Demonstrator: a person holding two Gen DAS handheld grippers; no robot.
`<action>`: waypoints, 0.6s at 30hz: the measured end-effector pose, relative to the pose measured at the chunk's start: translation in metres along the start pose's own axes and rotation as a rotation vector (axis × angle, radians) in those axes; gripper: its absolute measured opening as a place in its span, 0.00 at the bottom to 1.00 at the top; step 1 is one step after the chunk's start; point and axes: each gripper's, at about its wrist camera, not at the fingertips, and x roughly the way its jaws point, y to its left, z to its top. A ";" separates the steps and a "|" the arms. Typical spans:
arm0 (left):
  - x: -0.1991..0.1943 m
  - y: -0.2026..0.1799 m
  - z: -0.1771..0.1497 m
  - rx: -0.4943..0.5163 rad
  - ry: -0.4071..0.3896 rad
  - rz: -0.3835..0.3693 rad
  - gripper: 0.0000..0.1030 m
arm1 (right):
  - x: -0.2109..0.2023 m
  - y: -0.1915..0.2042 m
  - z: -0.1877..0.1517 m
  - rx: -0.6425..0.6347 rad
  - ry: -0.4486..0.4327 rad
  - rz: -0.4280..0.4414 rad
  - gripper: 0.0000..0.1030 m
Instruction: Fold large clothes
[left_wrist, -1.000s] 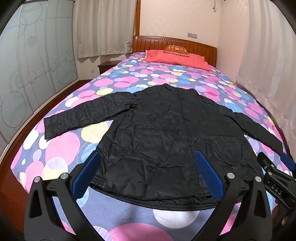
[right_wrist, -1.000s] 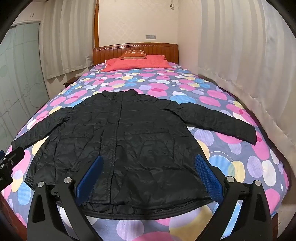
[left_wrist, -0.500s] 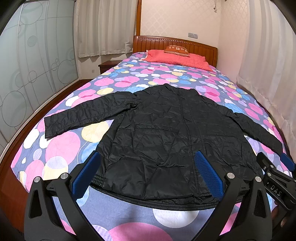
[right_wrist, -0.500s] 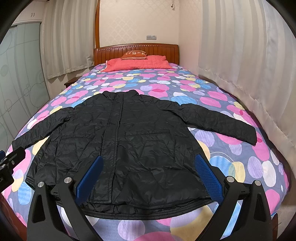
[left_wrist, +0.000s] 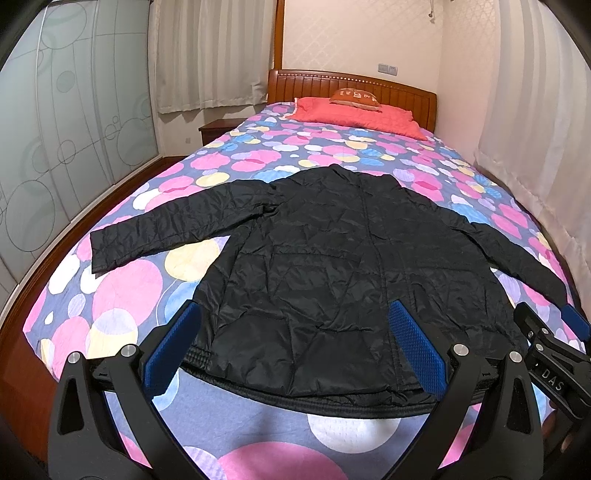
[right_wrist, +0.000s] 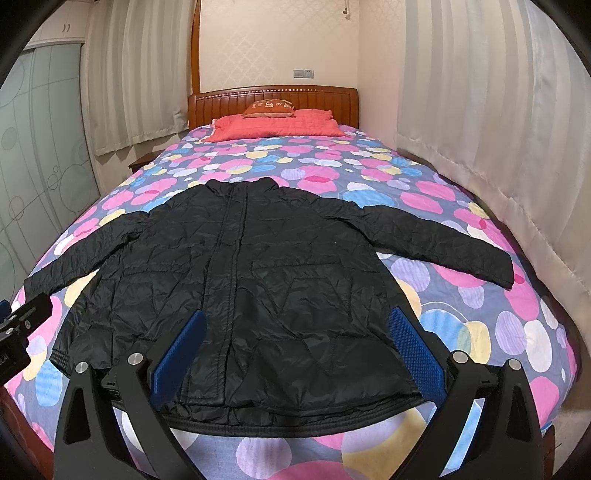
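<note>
Our left hand-held gripper (left_wrist: 295, 350) has its blue pads spread wide and holds nothing, hovering over the hem of the black quilted puffer jacket (left_wrist: 332, 266). Our right hand-held gripper (right_wrist: 295, 350) is just as wide and empty, over the same hem. The jacket lies flat, front up, both sleeves stretched outward, on the bed with the circle-patterned quilt (right_wrist: 461, 332), its collar toward the coral pillow (right_wrist: 273, 125). We judge folding not yet begun: no sleeve is turned in, no fold made, so every fold remains.
</note>
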 end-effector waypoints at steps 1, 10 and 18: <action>0.002 -0.001 -0.001 0.001 -0.002 0.000 0.98 | 0.000 0.000 0.000 0.000 0.000 0.000 0.95; 0.002 -0.001 -0.001 0.001 0.000 0.001 0.98 | 0.001 0.000 0.000 -0.001 0.000 0.000 0.95; 0.005 0.003 -0.005 -0.002 0.001 0.002 0.98 | 0.001 0.000 -0.001 -0.001 0.000 -0.002 0.95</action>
